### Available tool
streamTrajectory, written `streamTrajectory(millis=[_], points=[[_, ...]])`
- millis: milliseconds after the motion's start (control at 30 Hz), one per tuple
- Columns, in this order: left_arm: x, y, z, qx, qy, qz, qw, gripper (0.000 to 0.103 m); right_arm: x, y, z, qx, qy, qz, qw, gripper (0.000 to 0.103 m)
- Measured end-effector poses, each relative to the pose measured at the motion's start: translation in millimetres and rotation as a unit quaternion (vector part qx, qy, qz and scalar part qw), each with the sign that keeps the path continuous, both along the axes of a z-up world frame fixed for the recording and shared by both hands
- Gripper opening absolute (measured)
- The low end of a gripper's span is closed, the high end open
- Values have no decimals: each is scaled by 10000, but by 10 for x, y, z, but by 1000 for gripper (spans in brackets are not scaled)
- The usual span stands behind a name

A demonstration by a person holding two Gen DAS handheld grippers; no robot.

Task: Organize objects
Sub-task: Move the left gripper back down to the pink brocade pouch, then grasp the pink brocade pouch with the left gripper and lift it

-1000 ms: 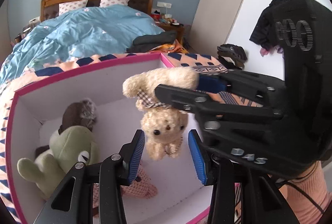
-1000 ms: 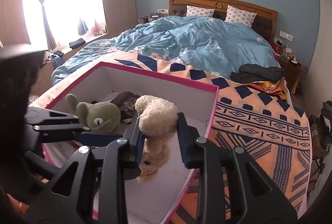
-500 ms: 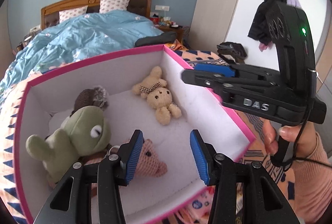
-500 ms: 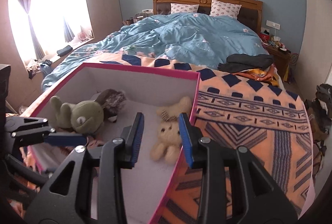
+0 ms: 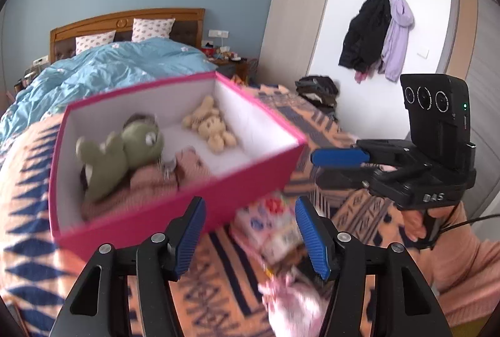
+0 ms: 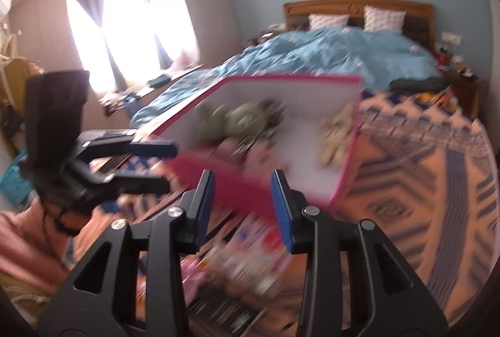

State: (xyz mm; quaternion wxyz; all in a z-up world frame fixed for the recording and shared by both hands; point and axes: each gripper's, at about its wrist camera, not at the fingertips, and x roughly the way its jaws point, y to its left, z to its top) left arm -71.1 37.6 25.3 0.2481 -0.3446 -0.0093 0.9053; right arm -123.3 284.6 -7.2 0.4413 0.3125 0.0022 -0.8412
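Note:
A pink box (image 5: pixel 187 205) with white inner walls sits on the orange and blue patterned blanket. Inside lie a beige teddy bear (image 5: pixel 212 124), a green plush animal (image 5: pixel 125 149) and a pink knitted toy (image 5: pixel 162 177); a brown plush is mostly hidden behind the green one. My left gripper (image 5: pixel 250 212) hovers in front of the box, jaws opening, nothing between them. My right gripper (image 6: pixel 243 180) also faces the box's (image 6: pixel 237 180) near wall, jaws opening and empty. Each gripper shows from the side in the other view: right (image 5: pixel 315 168), left (image 6: pixel 172 165).
A colourful printed item (image 5: pixel 275 230) and a pink cloth (image 5: pixel 290 299) lie on the blanket in front of the box, blurred. A blue duvet (image 5: pixel 109 71) covers the bed behind. Coats (image 5: pixel 375 33) hang on the right wall. A hand (image 5: pixel 418 224) holds the right gripper.
The right gripper held the beige bear over the box, then let it go; the bear now lies inside. Both grippers have drawn back from the box and their jaws stand wider.

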Motion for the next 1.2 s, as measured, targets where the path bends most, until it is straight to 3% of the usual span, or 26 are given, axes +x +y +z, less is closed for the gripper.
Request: streamTrajectory(millis=[267,367,767,1000,1200], points=[[342,14,-474,25,-614,-150,9980,61,344,-211,-584,272,-974,381,9941,39],[431,-2,-612,-45,-754,-76,9971,61,408,-316,-718,434,-1122,451,9917,39],[615,125,-867,-51,-1115,-281,9934,60,430,-512,-924,860,-1352,337,9865,39],[573,135,-935,224,-1342,-423,9898,59,440,-523,-963,776,-1432,280,9862,39],[571,156,-960,309,-1464,-442,9878,50,475,-553,-958,764,-1309,261,9881,25]])
